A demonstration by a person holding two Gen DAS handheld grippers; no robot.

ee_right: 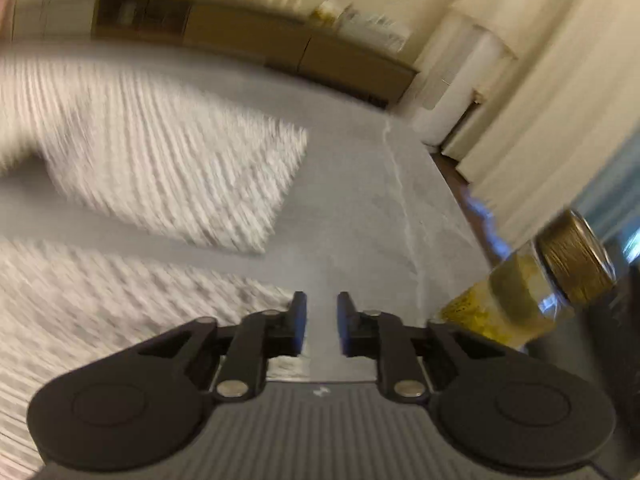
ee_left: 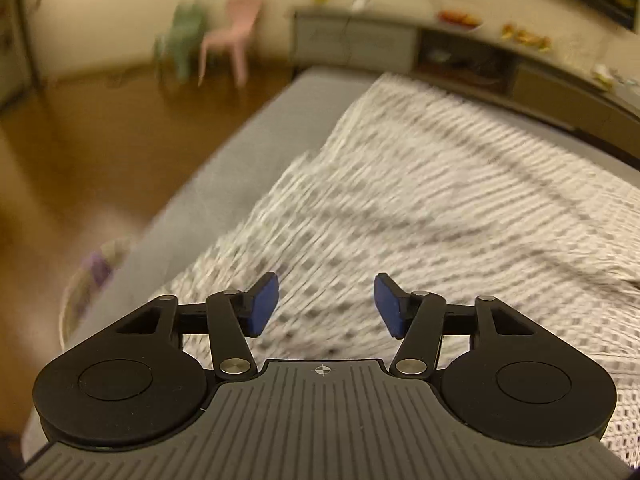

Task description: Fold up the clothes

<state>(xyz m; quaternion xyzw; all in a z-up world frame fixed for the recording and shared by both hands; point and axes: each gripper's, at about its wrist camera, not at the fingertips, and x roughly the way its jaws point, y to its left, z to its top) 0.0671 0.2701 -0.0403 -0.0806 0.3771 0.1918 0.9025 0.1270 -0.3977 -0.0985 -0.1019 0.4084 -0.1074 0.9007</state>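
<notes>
A white garment with a grey check pattern point(ee_left: 440, 200) lies spread over a grey surface point(ee_left: 224, 168), blurred in both views. My left gripper point(ee_left: 326, 300) hovers over the near part of the garment, open, with nothing between its blue pads point(ee_left: 264, 304). In the right wrist view the garment point(ee_right: 160, 168) fills the left half, with a fold or sleeve reaching toward the middle. My right gripper point(ee_right: 322, 316) is over the bare grey surface point(ee_right: 360, 208) just right of the garment's edge. Its jaws stand close together with a narrow gap and hold nothing.
A glass jar with a gold lid point(ee_right: 532, 292) stands close to the right of my right gripper. A low sideboard point(ee_left: 360, 40) runs behind the surface. A pink chair point(ee_left: 232, 36) and a green chair point(ee_left: 182, 36) stand on the wooden floor. Pale curtains point(ee_right: 540, 120) hang at right.
</notes>
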